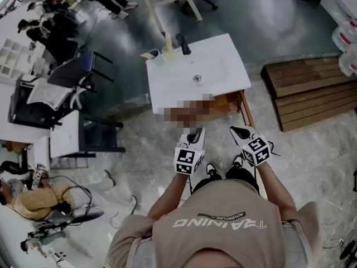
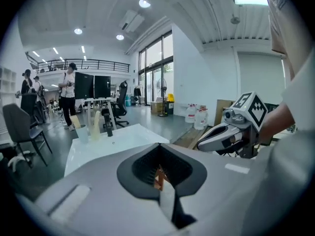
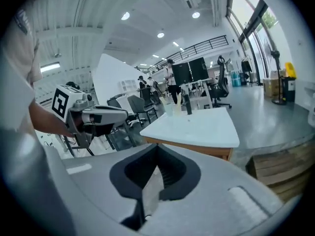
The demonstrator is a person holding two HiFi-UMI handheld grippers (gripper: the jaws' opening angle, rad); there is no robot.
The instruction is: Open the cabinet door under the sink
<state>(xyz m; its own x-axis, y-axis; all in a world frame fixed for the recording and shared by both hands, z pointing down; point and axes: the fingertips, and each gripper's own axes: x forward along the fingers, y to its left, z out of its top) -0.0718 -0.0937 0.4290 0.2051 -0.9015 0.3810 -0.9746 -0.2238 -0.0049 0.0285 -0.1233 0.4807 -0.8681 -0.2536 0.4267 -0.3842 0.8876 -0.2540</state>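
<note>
An open workshop with a grey polished floor surrounds a freestanding sink unit, whose white sink top (image 1: 220, 57) carries a black tap (image 1: 183, 43) and a cup (image 1: 155, 55) along its far edge. A wooden pallet (image 1: 307, 91) lies on the floor off the right edge.

The cabinet (image 1: 230, 101) sits under that top. From the head view only a steep sliver of its wood shows below the near edge, and part of that is covered by a mosaic patch. A wooden strip runs from the near right corner towards the person. I cannot tell whether it is the door's edge or the cabinet's side, so the door's state is unclear.

The step in hand looks like the approach, as nothing is gripped and neither tool touches the unit. The left gripper (image 1: 193, 133) and the right gripper (image 1: 235, 130) are held side by side just short of the near edge. Both point forward at the cabinet front, with the arms bent and the elbows tucked close to the body.

In each gripper view the jaws meet along a closed seam with nothing between them.

The next move probably calls for parting one pair of jaws and lowering it below the near edge to find the door's handle or free edge. It would then close on that and pull back towards the person, away from the hinge.
</note>
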